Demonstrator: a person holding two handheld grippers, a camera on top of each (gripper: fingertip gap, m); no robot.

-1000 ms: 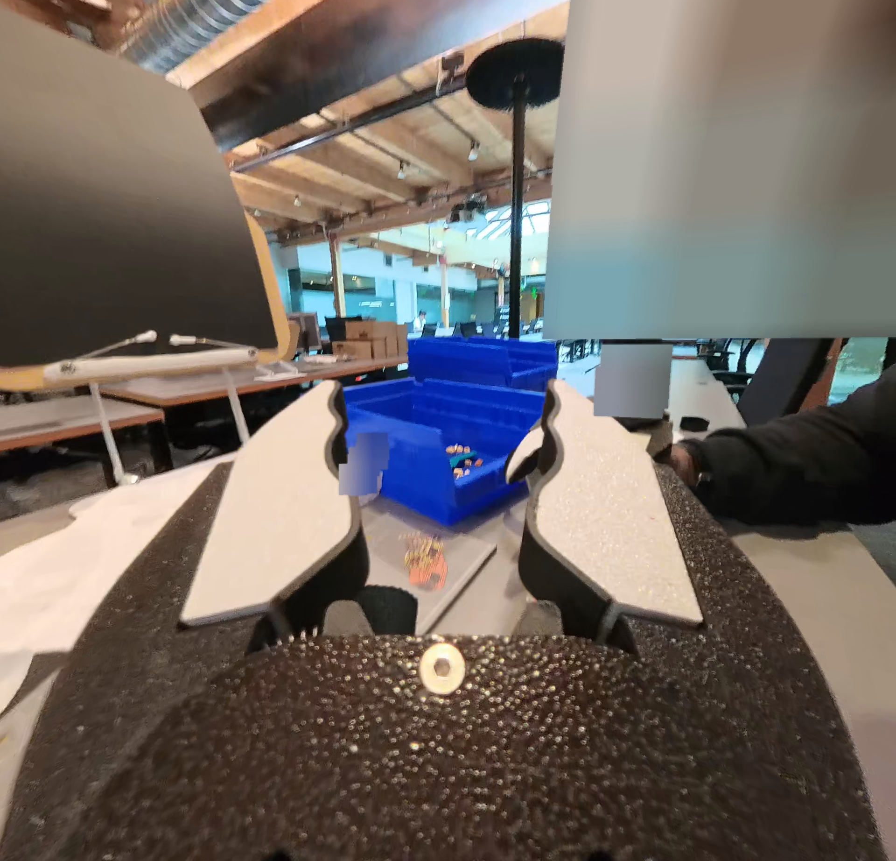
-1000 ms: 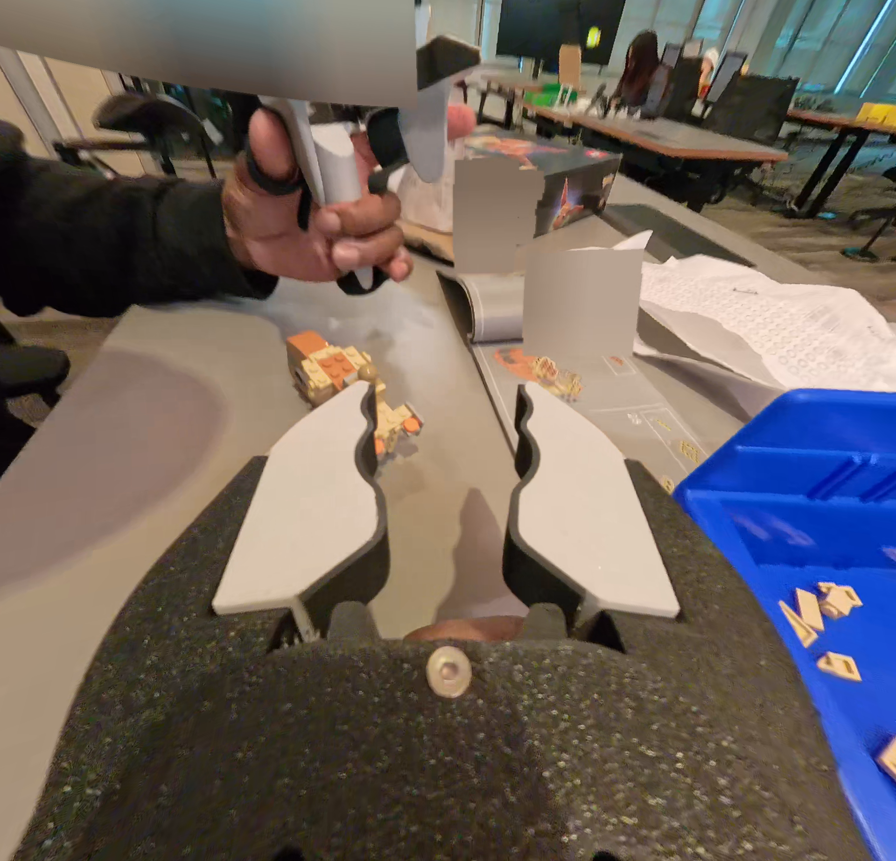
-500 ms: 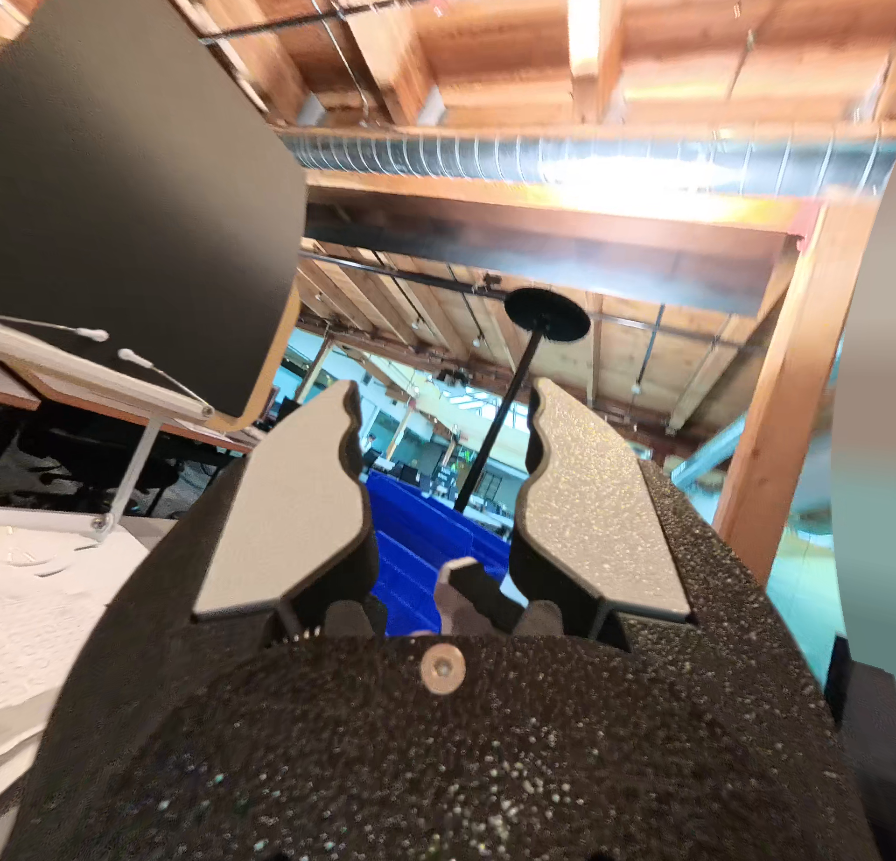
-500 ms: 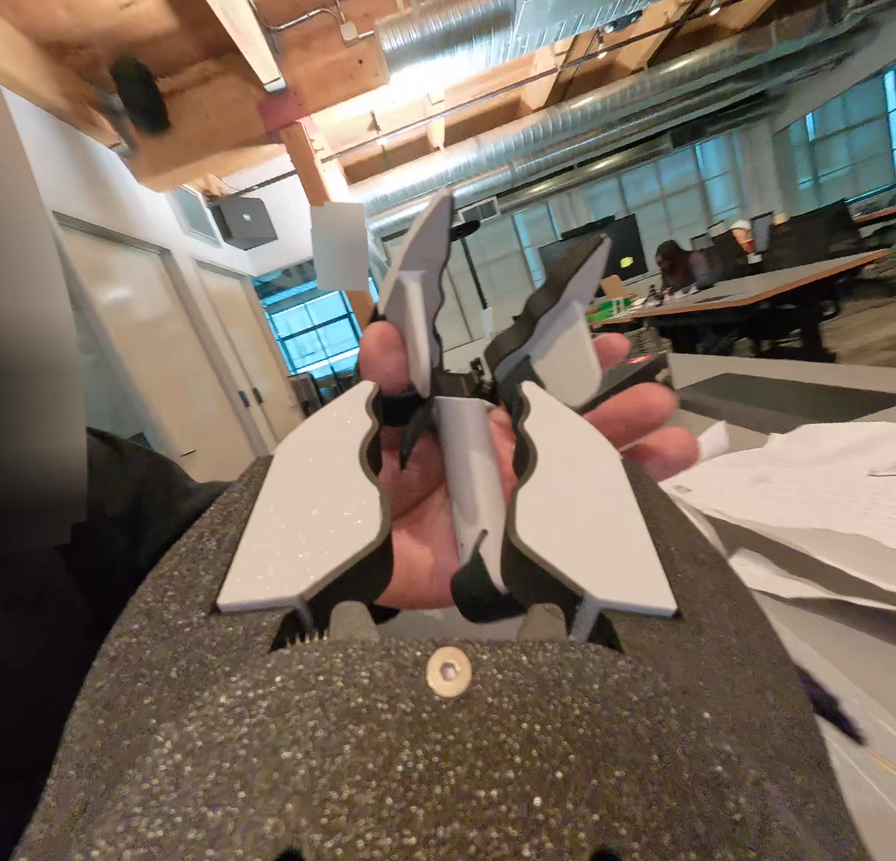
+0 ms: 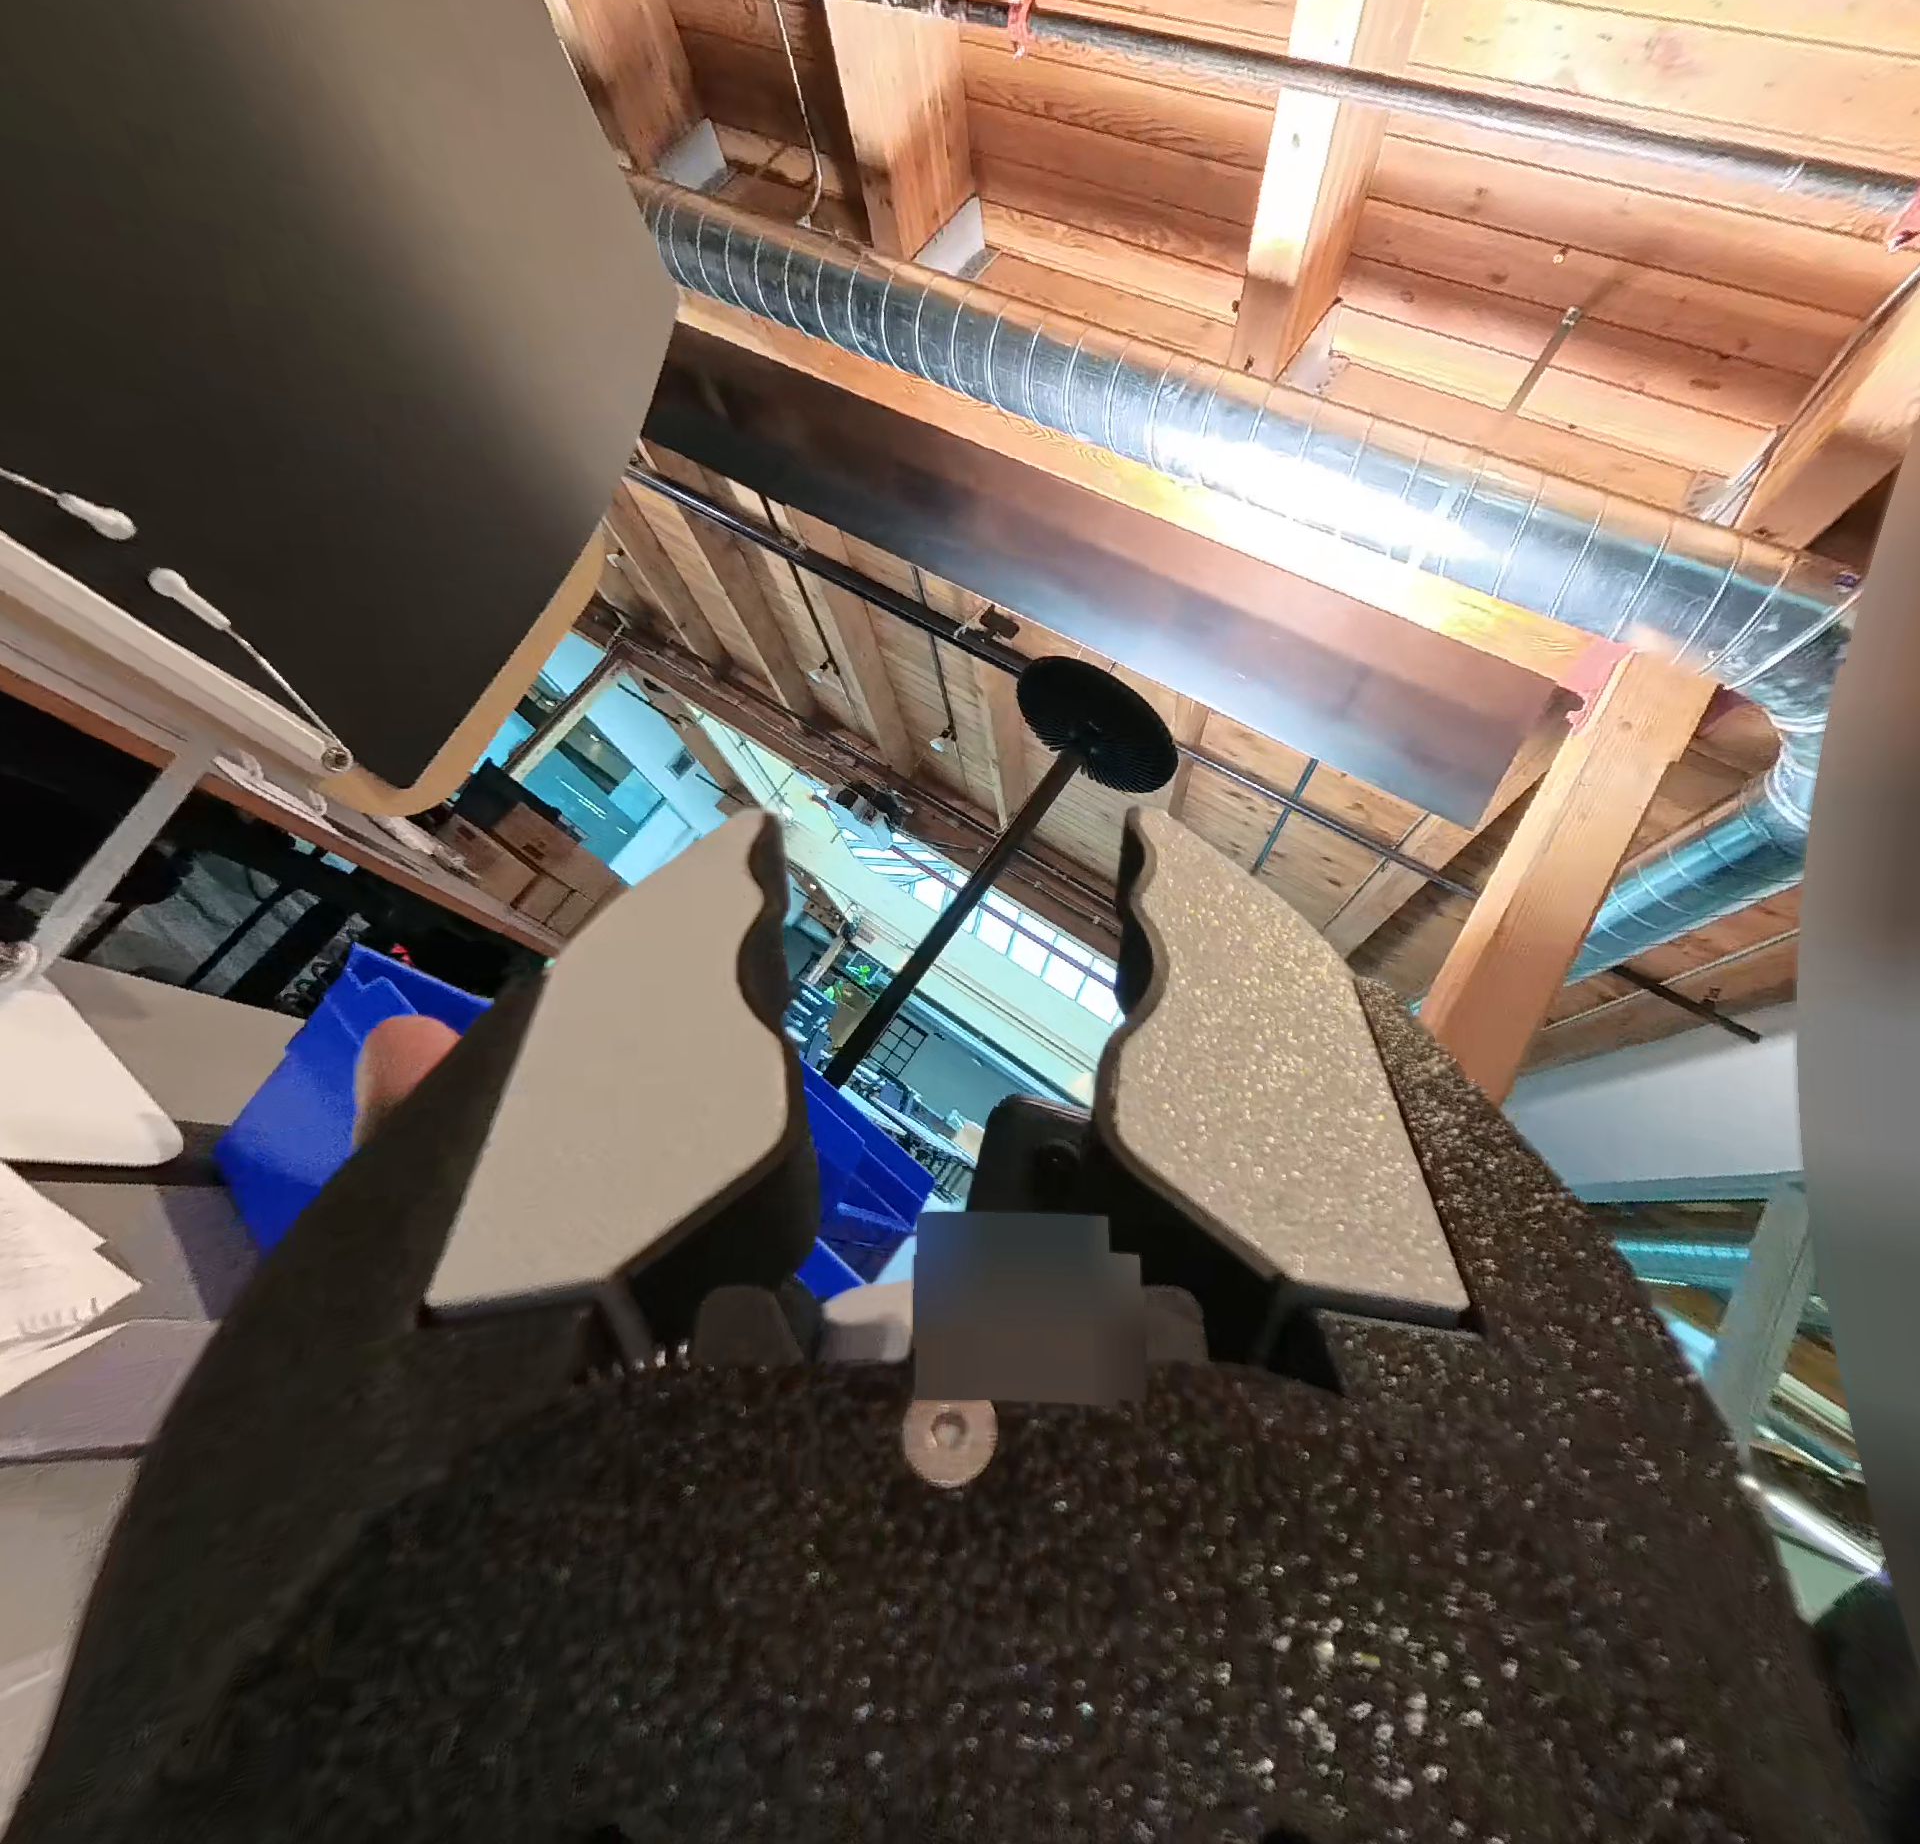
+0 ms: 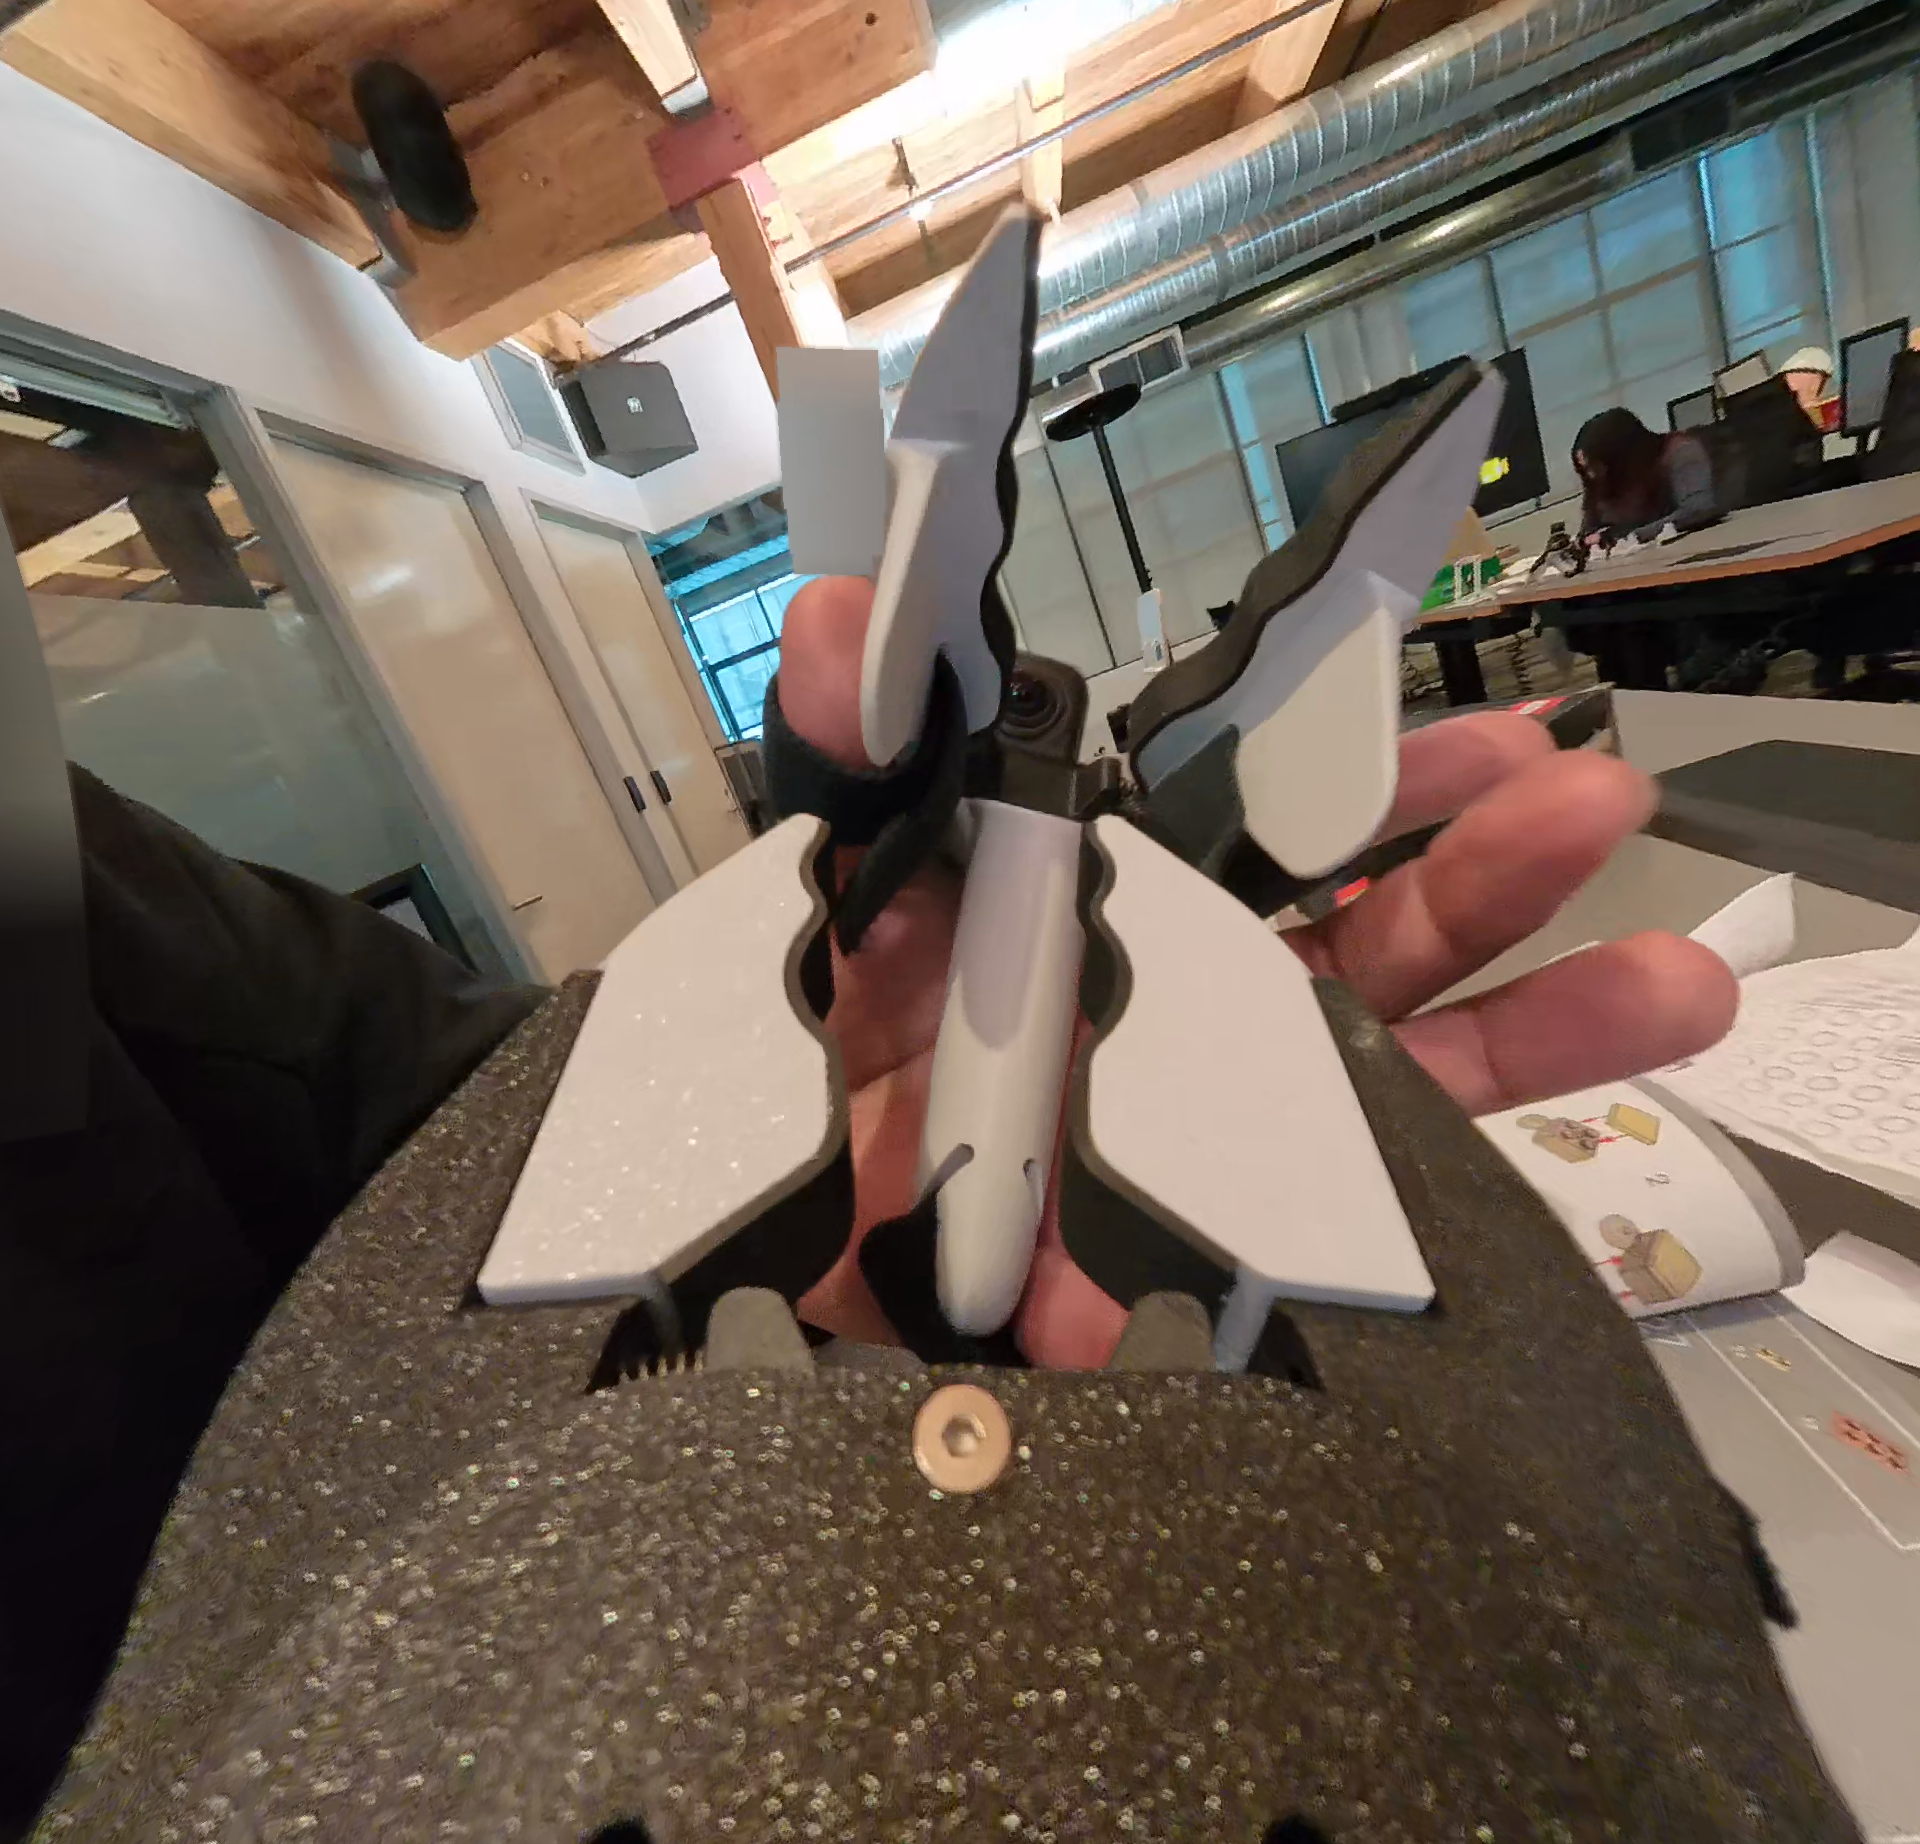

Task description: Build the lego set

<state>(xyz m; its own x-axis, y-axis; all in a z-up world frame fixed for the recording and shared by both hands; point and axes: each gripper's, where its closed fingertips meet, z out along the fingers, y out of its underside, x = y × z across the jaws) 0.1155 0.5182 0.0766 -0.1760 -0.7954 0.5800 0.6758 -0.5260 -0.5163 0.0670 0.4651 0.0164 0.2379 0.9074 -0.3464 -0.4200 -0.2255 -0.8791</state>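
No lego model shows in either view. My left gripper (image 5: pixel 951 859) is open and empty and points up at the wooden ceiling. In the right wrist view it (image 6: pixel 1252 298) is held upright in a hand (image 6: pixel 1538 921), its jaws spread wide. My right gripper (image 6: pixel 951 849) is open, also tilted up. The left gripper's grey handle (image 6: pixel 997 1098) stands in the gap between the right fingers, just beyond them. The open instruction booklet (image 6: pixel 1621 1202) lies on the grey table at the right.
A blue bin (image 5: pixel 301 1098) stands low at the left behind the left finger, with a fingertip (image 5: pixel 400 1056) in front of it. White printed paper (image 6: pixel 1849 1046) lies beyond the booklet. A black sleeve (image 6: pixel 260 1067) fills the left side. The left gripper's tips are roughly 9 cm from the right gripper's.
Both grippers have tilted up from the table toward the ceiling. The left gripper has risen upright right in front of the right gripper. The lego model and the bin's inside have left view.
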